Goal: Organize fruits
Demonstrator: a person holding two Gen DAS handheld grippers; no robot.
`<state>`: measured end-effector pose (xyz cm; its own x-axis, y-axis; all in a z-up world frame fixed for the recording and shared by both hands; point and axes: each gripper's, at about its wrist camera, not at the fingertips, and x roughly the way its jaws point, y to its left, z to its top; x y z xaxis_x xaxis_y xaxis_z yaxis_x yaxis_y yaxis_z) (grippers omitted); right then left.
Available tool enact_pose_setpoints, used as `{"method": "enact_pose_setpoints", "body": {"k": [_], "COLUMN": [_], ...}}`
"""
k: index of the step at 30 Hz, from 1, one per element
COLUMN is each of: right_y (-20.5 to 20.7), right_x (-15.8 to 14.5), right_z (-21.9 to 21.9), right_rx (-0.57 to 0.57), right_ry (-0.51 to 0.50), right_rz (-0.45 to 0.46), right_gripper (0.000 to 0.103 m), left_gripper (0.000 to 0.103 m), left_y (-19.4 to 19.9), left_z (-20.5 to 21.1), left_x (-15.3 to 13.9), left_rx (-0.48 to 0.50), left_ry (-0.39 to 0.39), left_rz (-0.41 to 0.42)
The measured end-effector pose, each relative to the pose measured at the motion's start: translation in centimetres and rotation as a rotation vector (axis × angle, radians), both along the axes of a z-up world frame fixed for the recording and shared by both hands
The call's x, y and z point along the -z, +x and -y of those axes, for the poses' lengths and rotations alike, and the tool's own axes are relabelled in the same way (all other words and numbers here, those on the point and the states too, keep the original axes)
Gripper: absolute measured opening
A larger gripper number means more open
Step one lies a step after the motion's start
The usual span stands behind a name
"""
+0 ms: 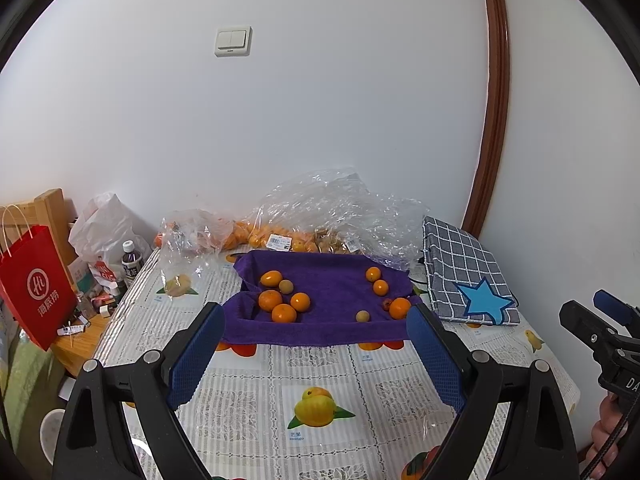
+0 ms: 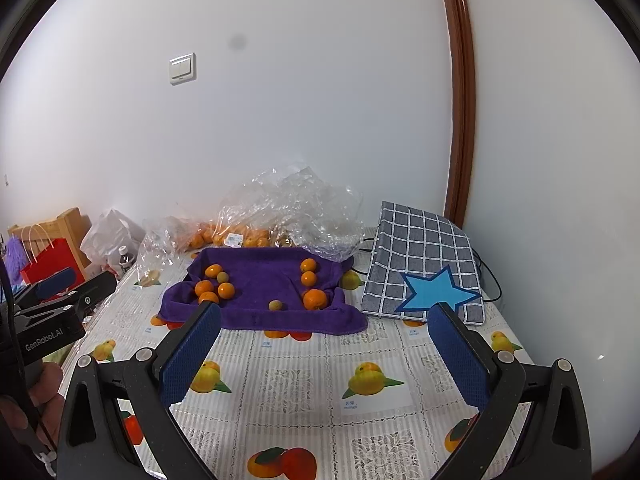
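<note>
Both cameras sit low over the near end of the table (image 1: 320,360), side by side, tilted slightly down toward the far wall (image 2: 300,100); each takes in the purple towel (image 1: 328,320) and catches the other's gripper at its edge

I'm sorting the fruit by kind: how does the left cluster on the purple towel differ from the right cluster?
The left cluster has four orange citrus fruits packed close around one small tan round fruit. The right cluster is strung out in a loose line: three orange citrus, a tiny reddish fruit, and a tan one lying apart at the front. Both rest on the purple towel, mixing kinds.
</note>
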<state>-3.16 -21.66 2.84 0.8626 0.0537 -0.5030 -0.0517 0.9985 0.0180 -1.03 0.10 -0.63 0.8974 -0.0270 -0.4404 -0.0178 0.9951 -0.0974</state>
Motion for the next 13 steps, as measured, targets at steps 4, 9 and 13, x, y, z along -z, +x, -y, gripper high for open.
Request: {"method": "enact_pose_setpoints", "body": {"k": [4, 9, 13], "right_y": [0.03, 0.0, 0.02], "right_x": [-0.01, -0.08, -0.07], "right_z": [0.03, 0.02, 0.0], "right_rx": [-0.001, -0.002, -0.003], "right_ry": [0.0, -0.001, -0.002], "right_rz": [0.002, 0.003, 0.003], "right_gripper": [0.102, 0.102, 0.102], "left_gripper": [0.092, 0.092, 0.092], "left_y": [0.05, 0.02, 0.0], "left_z": [-0.08, -0.08, -0.36], "left_x": [-0.01, 0.01, 0.02], "left_rx": [0.002, 0.001, 0.004], "left_ry": [0.001, 0.0, -0.001], "left_rz": [0.0, -0.001, 0.001]}}
